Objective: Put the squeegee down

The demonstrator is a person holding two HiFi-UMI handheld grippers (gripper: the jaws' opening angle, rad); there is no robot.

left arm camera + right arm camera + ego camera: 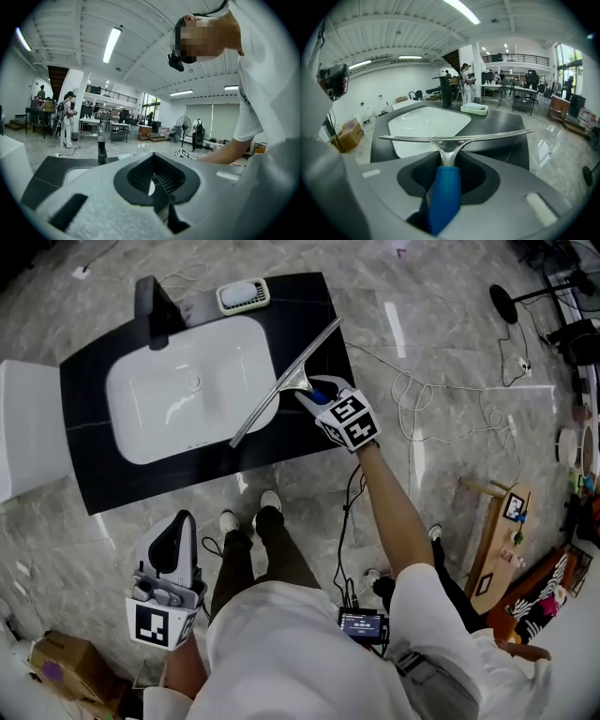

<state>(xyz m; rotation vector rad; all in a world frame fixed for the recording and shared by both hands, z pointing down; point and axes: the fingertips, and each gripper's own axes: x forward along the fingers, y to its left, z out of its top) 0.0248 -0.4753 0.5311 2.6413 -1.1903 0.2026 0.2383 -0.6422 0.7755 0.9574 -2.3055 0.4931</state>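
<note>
Marble floor underfoot, and closest in, the left tool hangs low by the person's hip, clenched on nothing, out of the way, I'd say, since this job needs one hand. Further out, the right tool is grasping the squeegee by its blue handle, arm stretched forward. The blade slants across the right rim of the white basin, over the black bench. Whether it touches, I can't tell. Tilted down like that, it looks lined up to be laid on the dark strip beside the basin. At the back stand a black faucet and a pale green tray. The count is two tools, one squeegee, one basin, one faucet, one tray.
</note>
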